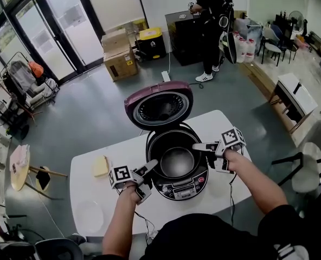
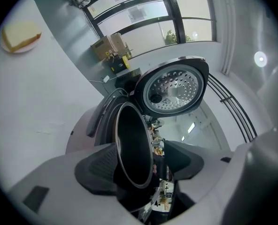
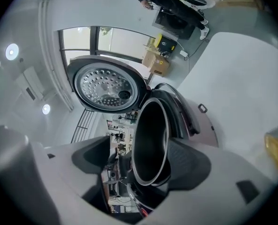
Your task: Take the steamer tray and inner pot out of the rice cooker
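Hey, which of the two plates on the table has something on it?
The plate nearer the cooker, holding a yellow slab. The other plate, at the near left corner of the table, is bare.

Yellow slab (image 1: 101, 166) on white table (image 1: 87, 180); cardboard box (image 1: 120, 61) in bkgd.

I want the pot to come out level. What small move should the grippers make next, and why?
Probably close both jaws onto the rim before lifting. The left gripper and right gripper straddle the rim of the inner pot on opposite sides, but each shows a gap at one pad, so neither grips yet.
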